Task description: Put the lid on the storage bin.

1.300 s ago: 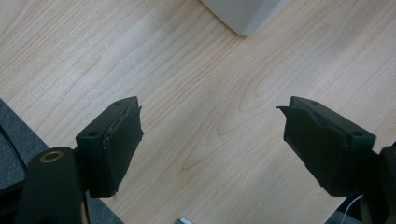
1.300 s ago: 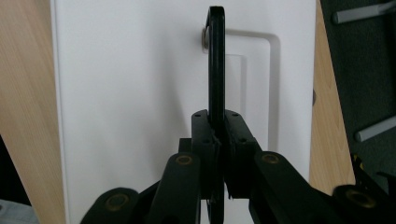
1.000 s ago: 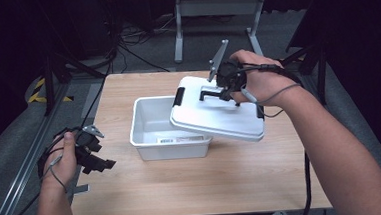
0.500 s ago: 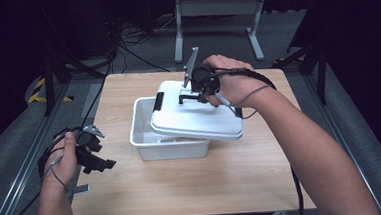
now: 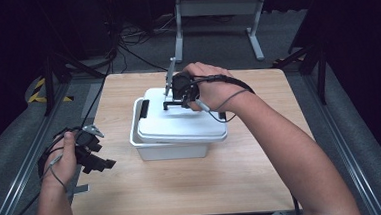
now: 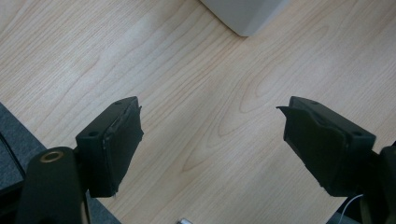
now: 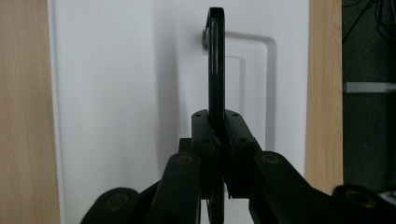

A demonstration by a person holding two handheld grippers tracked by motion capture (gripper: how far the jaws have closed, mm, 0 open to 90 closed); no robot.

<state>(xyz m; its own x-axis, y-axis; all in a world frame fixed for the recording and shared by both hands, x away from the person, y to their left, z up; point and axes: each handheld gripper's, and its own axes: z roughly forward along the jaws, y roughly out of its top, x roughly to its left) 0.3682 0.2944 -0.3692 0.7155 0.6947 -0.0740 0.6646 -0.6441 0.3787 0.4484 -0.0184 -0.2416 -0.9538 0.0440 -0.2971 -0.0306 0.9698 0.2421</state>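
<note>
Lid [image 5: 179, 122] now farther left over bin [image 5: 168, 150], handle [image 7: 215, 60] pinched in right gripper [image 5: 180, 94]; left gripper [image 6: 210, 144] fingers spread.

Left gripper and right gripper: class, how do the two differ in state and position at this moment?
The left gripper is open, its fingers spread over bare table and holding nothing; the right gripper is shut on the black handle of the white lid. The left sits near the table's left edge, beside the bin; the right sits above the bin. Both are hand-held, with black fingers.
</note>
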